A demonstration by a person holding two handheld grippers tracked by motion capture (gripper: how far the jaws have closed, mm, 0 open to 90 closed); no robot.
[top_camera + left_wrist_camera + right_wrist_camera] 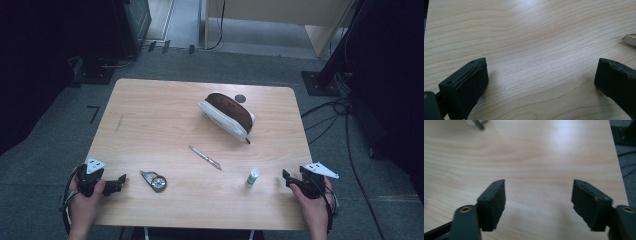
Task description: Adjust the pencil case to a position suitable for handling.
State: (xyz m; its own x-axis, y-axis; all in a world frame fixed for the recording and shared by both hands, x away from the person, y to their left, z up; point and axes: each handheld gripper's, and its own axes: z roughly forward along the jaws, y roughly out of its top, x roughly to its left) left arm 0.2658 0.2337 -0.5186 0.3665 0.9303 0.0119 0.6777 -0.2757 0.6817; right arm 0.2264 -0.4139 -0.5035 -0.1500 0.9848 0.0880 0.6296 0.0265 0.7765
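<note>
A pale wooden table (150,100) is bearing the items. The left gripper (121,178) is resting wide open, empty; the small round metal tape measure (156,181) is lying just beside it, toward centre. The right gripper (286,175), equally wide, is sitting farther off.

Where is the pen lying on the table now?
In the high view, the pen lies mid-table, between the pencil case behind it and the round tape dispenser.

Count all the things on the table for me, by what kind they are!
Pencil case: 1
Pen: 1
Small white tube: 1
Round metal thing: 1
Dark round spot on the table, beside the case: 1
Total: 5
</note>
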